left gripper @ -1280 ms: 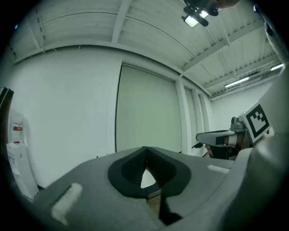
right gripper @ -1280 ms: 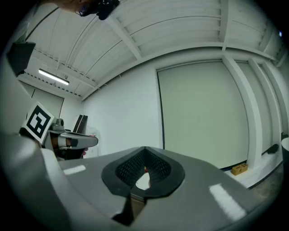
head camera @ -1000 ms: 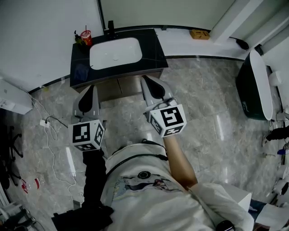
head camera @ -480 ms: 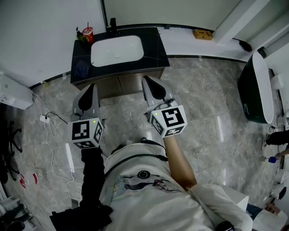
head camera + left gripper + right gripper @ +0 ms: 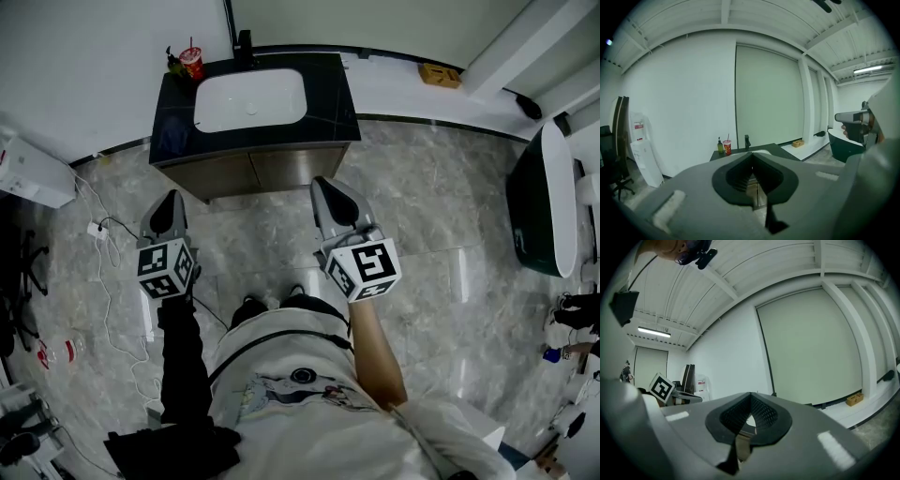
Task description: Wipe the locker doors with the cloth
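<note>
Room first: white walls, pale grey marbled tile floor (image 5: 441,234), glossy and bare in the middle. Against the far wall, black-topped vanity cabinet (image 5: 328,103) with oval white basin (image 5: 249,98); at the right edge, dark rounded tub (image 5: 534,202). Under the counter, 2 flat brown wooden doors (image 5: 253,169), probably the doors to be wiped, though nothing plainly a locker anywhere. Face straight toward both tools, long run left to right across the view, well apart from either tip. Grey two-jaw right gripper (image 5: 328,187) nearer, aimed about at the right-hand door; grey two-jaw left gripper (image 5: 169,199) lower and out beyond the cabinet's left corner. Both clenched on nothing, jaws pressed together in their own views. No cloth in any view, so likely needs fetching before any reach forward. Smallest: red cup with straw (image 5: 191,62) at the counter's back left, white cable (image 5: 103,281) on the floor at left.
</note>
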